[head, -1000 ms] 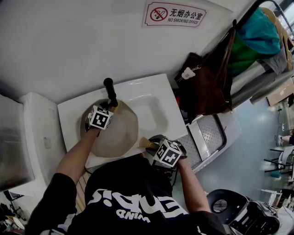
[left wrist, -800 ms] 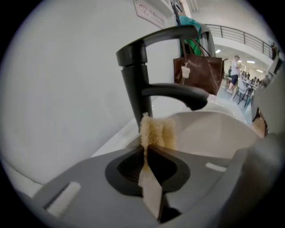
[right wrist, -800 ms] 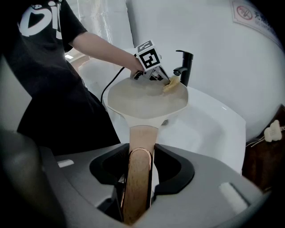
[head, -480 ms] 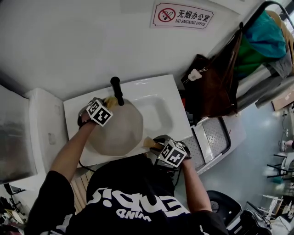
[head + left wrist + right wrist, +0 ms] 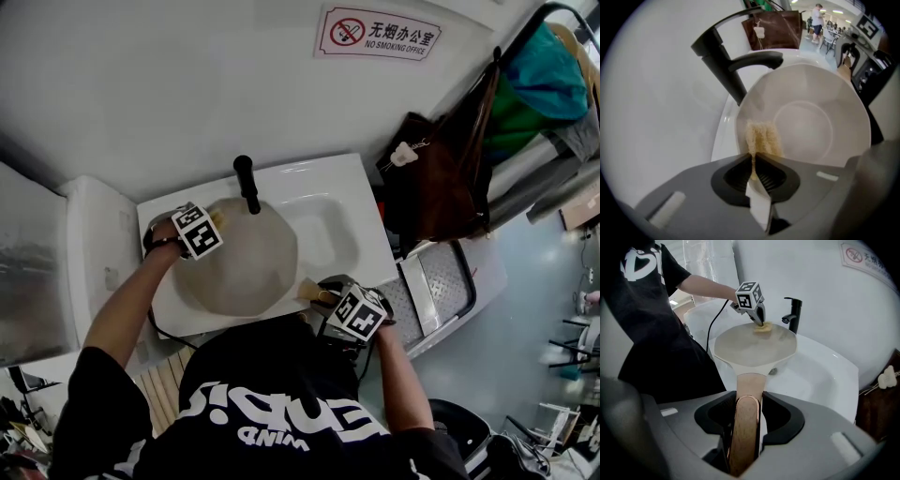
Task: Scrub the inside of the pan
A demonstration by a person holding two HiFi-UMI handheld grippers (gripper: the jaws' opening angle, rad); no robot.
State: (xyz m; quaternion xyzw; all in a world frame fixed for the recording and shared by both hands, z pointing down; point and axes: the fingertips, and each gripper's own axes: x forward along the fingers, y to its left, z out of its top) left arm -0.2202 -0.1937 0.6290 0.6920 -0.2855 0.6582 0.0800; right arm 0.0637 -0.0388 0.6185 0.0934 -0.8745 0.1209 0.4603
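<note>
A cream pan [image 5: 246, 267] with a wooden handle [image 5: 749, 385] is held over the white sink [image 5: 330, 220]. My right gripper [image 5: 745, 404] is shut on that handle at the near side, also seen in the head view [image 5: 323, 298]. My left gripper [image 5: 753, 157] is shut on a yellow scrub sponge [image 5: 761, 138], which rests on the pan's inner wall [image 5: 806, 126] by the far-left rim. From the right gripper view the left gripper [image 5: 759, 320] and sponge [image 5: 763, 328] sit at the pan's [image 5: 752, 345] far edge, near the tap.
A black faucet [image 5: 247, 183] stands just behind the pan, close to the sponge [image 5: 726, 65]. A brown bag [image 5: 441, 178] hangs right of the sink. A grey rack [image 5: 431, 281] lies at the lower right. White wall runs behind.
My left gripper has slid the sponge leftward along the pan's far rim, away from the faucet. The right gripper keeps its hold on the handle in place.
</note>
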